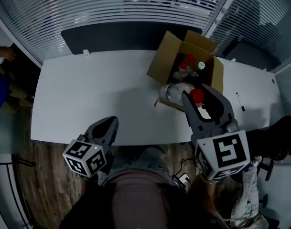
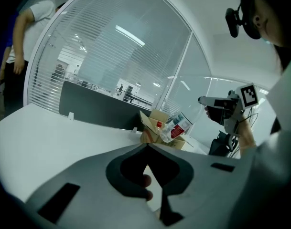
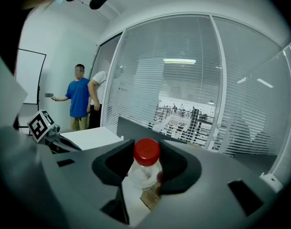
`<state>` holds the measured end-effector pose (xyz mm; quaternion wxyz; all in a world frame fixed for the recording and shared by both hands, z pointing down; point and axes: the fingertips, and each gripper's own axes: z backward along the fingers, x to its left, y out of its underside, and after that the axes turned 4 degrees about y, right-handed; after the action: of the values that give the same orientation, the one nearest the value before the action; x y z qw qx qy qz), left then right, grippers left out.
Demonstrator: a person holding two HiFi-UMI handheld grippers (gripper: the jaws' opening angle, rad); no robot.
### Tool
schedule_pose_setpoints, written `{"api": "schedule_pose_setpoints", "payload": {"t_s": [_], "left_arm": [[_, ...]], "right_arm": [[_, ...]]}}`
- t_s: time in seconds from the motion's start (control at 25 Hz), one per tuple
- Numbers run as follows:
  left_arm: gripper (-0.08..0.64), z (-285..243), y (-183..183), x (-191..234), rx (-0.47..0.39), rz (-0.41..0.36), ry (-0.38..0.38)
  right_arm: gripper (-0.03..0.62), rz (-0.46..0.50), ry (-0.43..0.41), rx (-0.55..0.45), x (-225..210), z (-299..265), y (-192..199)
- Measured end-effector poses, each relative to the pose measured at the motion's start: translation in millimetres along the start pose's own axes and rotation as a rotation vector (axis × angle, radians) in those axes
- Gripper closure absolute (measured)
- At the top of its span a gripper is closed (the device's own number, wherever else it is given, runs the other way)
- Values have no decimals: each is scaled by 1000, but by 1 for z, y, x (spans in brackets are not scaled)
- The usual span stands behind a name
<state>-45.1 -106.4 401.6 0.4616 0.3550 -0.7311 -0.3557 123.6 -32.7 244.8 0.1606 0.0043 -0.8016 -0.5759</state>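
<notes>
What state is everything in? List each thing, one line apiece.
right tongs: shut on the clear bottle, at its neck.
clear bottle: red cap on, held in the air, tilted.
left tongs: shut, empty.
cardboard box: flaps open, bottles inside.
bottles in box: capped.

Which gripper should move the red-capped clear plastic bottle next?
Likely right. The right gripper is shut on the clear plastic bottle with the red cap, by the open brown cardboard box. The left gripper is shut on nothing at the near edge of the white table.
</notes>
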Motion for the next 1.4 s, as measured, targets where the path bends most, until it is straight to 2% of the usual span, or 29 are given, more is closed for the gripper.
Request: {"api": "schedule_pose_setpoints", "payload": {"t_s": [1.4], "left_arm": [[552,105,1,109,-88,85,-222]], "right_arm": [[418,32,-295,15,159,-100,-19]]}}
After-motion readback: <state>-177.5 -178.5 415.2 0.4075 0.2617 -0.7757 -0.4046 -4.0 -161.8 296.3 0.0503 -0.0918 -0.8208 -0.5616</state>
